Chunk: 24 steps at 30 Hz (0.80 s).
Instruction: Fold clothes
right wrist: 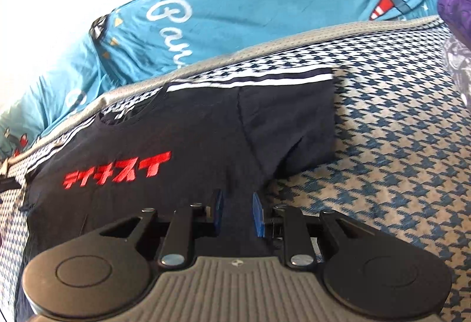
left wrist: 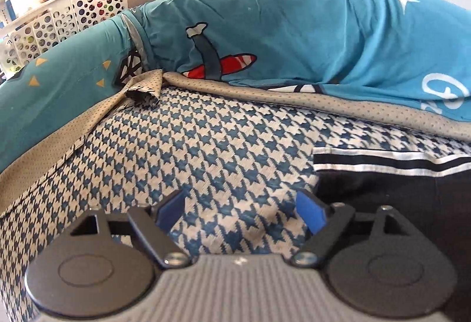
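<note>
Here, a white perforated plastic basket (left wrist: 73,10) at far left, behind the bedding; it holds mixed items, blurred — a dark blue box-like thing and coloured shapes behind the holes are all that reads. Black T-shirt with red lettering and white-striped trim (right wrist: 182,145) lies flat on the blue-and-white houndstooth cover (left wrist: 206,145), one sleeve spread. Teal quilt with aeroplane print (left wrist: 279,33) bunched along the far edge. Left gripper (left wrist: 240,211): jaws wide, nothing between. Right gripper (right wrist: 238,214): jaws narrow, over the shirt's lower part; whether cloth is pinched, cannot tell.
</note>
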Each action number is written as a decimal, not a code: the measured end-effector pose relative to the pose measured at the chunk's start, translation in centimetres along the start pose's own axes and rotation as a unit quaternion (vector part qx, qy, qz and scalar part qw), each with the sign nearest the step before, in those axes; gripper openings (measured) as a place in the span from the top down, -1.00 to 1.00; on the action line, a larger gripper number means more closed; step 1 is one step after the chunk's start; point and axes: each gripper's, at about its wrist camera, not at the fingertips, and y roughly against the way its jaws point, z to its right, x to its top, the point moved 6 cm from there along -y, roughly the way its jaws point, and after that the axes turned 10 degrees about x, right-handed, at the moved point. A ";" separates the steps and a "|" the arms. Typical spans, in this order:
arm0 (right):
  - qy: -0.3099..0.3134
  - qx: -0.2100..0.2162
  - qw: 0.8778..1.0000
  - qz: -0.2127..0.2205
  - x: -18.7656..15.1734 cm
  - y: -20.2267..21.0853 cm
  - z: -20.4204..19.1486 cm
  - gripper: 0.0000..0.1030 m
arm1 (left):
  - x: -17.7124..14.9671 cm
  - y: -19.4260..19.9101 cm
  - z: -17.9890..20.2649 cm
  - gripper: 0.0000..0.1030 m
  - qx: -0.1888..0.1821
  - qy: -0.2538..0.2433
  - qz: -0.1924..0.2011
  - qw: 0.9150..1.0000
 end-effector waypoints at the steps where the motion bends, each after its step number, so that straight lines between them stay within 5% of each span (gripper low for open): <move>1: -0.008 -0.002 1.000 0.003 0.2 0.0 0.6 0.57 | 0.0 0.7 0.3 -0.73 -0.010 -0.004 0.005 1.000; 10: -0.136 0.002 0.990 0.021 1.3 -0.5 6.4 0.56 | -3.9 7.8 5.5 -0.98 -0.130 -0.048 0.003 0.990; 15: -0.215 0.014 0.976 0.035 1.5 -0.9 8.7 0.56 | -7.8 11.2 8.3 -0.99 -0.167 -0.096 -0.006 0.981; 24: -0.230 0.006 0.971 0.061 2.8 -2.3 9.6 0.56 | -11.2 14.5 10.8 -1.00 -0.205 -0.148 -0.002 0.968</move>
